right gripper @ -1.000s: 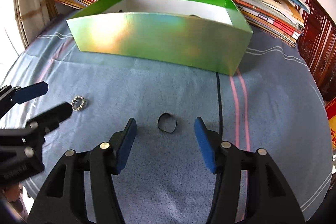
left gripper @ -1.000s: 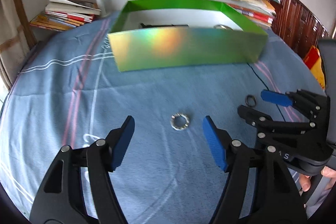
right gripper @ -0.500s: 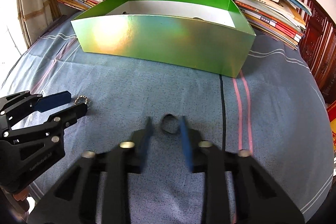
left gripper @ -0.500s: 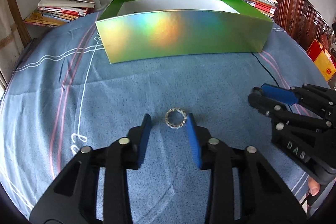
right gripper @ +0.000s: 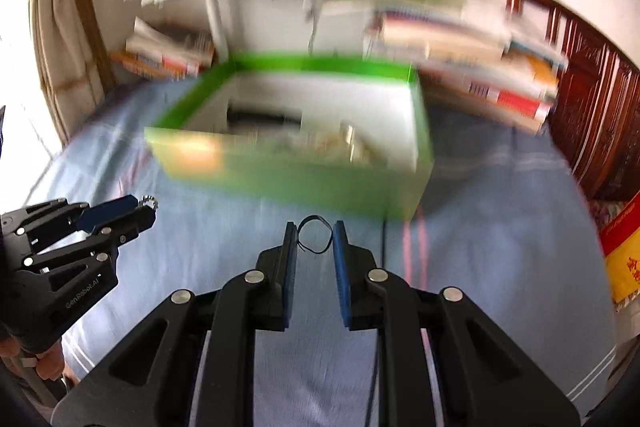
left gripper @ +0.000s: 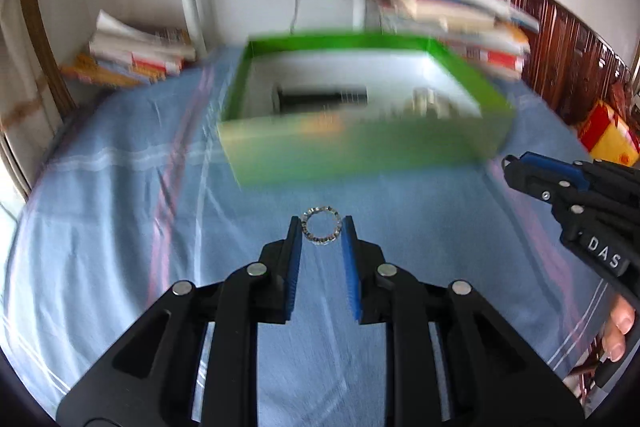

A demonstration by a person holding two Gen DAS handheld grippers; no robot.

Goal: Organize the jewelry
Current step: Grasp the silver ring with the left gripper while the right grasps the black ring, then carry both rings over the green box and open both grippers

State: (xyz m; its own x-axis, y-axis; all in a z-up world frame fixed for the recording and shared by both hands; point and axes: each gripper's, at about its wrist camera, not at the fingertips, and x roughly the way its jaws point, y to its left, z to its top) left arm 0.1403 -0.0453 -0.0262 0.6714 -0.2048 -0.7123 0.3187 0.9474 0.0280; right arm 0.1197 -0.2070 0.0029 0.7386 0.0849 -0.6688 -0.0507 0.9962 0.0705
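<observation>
1. A silver beaded ring (left gripper: 321, 231) stands pinched by its outer rim between the blue pads of the left gripper (left gripper: 321, 233), its hoop upright, facing the camera and clear of the cloth below. The jaws have just been closing, and the ring now sits clamped at their very tips.
2. A thin black ring (right gripper: 315, 233), little more than a loop of cord or wire, is held the same way in the right gripper (right gripper: 315, 237), whose pads press on its two sides; it bows slightly under the squeeze.
3. Both pieces look very light. The beaded ring appears stiff and knobbly, so the pads likely bite well on opposite sides of its rim; too little pressure could let it swivel or pop out.
4. The black ring seems soft and springy. A hold across its width should do, though hard pressure may flatten it, and so slight a piece could slip unnoticed.
5. Ahead of both grippers, an open green box (left gripper: 360, 155) rests on the blue striped cloth (left gripper: 120, 211). It already holds a dark item and something pale, both blurred.
6. Stacks of books (right gripper: 472, 83) line the wall behind the box, and fingers (left gripper: 618, 331) of the person's right hand show at the edge of the left wrist view.
</observation>
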